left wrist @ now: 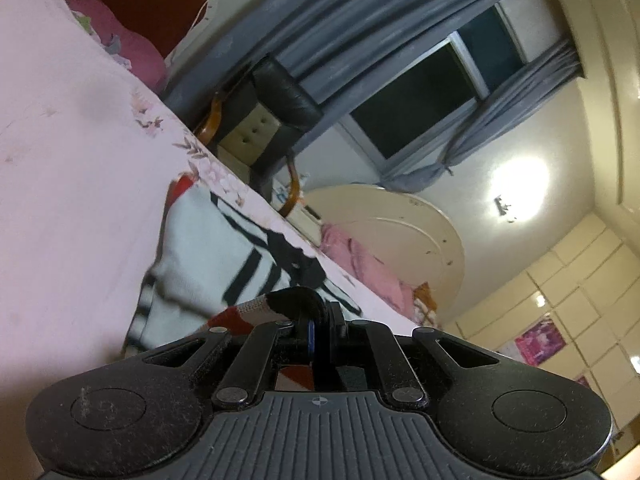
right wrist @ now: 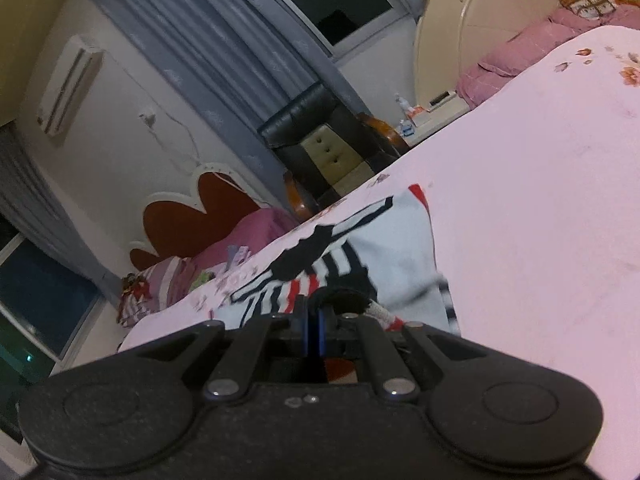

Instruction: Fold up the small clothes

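A small white garment [left wrist: 208, 248] with black and red stripes lies on the pink floral bedsheet [left wrist: 72, 152]. My left gripper [left wrist: 316, 320] is shut on a dark and red edge of it, and the cloth curls over the fingertips. In the right wrist view the same garment [right wrist: 392, 240] spreads ahead on the sheet [right wrist: 540, 208]. My right gripper [right wrist: 314, 320] is shut on its near edge, where a black fold and a red and white hem bunch at the tips. Both views are tilted.
A black and beige armchair [left wrist: 264, 120] stands beyond the bed edge by grey curtains [left wrist: 360, 20] and a dark window [left wrist: 420, 100]. Pink bedding [left wrist: 360, 264] lies against a cream round headboard [left wrist: 400, 220]. A red heart-shaped headboard [right wrist: 208, 216] and pillows [right wrist: 160, 284] are to the left.
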